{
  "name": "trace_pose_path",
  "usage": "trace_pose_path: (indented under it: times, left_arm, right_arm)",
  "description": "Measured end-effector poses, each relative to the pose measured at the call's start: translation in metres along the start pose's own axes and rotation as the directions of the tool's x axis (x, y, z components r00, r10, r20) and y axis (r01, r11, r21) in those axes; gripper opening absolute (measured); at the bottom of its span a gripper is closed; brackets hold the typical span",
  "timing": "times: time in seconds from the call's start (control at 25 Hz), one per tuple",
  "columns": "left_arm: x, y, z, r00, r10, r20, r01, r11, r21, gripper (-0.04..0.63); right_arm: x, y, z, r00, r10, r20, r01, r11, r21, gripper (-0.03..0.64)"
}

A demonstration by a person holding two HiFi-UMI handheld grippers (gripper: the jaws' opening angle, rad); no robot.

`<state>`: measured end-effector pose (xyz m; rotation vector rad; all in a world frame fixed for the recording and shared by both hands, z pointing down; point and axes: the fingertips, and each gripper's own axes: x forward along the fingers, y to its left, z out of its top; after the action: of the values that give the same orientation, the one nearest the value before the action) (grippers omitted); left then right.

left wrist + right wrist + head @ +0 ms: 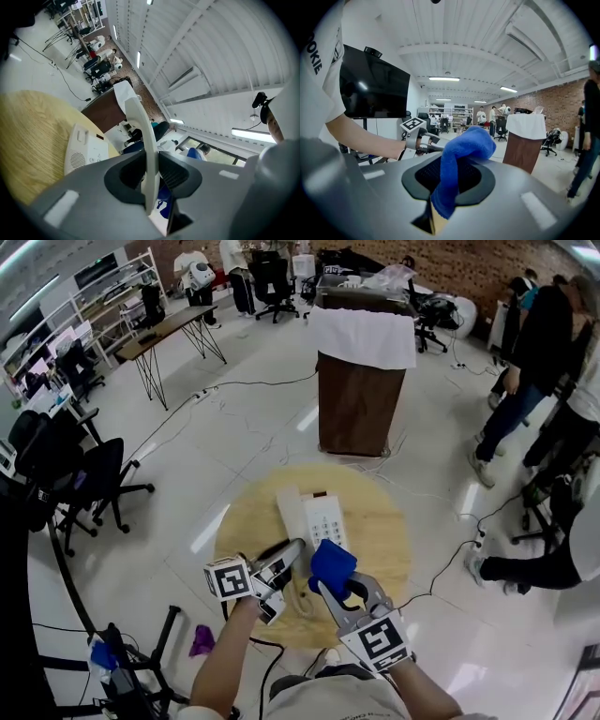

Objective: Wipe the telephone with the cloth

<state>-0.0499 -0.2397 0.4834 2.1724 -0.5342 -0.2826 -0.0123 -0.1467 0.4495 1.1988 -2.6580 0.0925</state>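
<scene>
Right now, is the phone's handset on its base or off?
Off. The left hand-held gripper grips the handset; the base sits bare.

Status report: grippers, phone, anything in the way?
Left gripper shut on handset, held off the telephone on the table. Right gripper shut on cloth. Nothing in the way.

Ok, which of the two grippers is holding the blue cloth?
The right gripper: its jaws clamp the blue cloth, while the left gripper holds the white handset.
</scene>
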Motion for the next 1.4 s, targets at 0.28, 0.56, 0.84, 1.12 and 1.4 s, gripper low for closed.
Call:
trace_pose_path:
  times: [0.28, 0.56, 0.84, 1.12, 1.4]
  left_arm:
    - [-0.004, -0.026, -0.002, 0.999, -0.021, 0.038, 0.021, 1.000, 0.002, 0.083]
    - [-0.009, -0.046, -0.012, 0.998, -0.045, 0.044, 0.046, 0.999, -0.015, 0.081]
    - [-0.012, -0.063, -0.020, 0.998, -0.062, 0.023, 0.061, 0.998, 0.032, 0.081]
    - [-0.014, -0.076, -0.027, 0.997, -0.073, 0.016, 0.072, 0.996, 0.056, 0.081]
    - [-0.018, -0.086, -0.033, 0.998, -0.060, -0.011, 0.061, 0.992, 0.107, 0.081]
  right_arm:
    - [-0.002, 0.014, 0.008, 0.999, 0.006, 0.036, -0.007, 1.000, 0.025, 0.063]
    - [-0.009, 0.011, 0.015, 0.998, -0.002, 0.064, 0.001, 1.000, 0.026, 0.064]
    - [-0.013, -0.002, 0.032, 0.995, -0.009, 0.103, 0.009, 1.000, -0.001, 0.063]
    - [-0.016, -0.010, 0.051, 0.993, -0.011, 0.121, 0.014, 1.000, -0.026, 0.063]
    - [-0.013, -0.012, 0.067, 0.990, -0.007, 0.143, 0.015, 0.998, -0.057, 0.063]
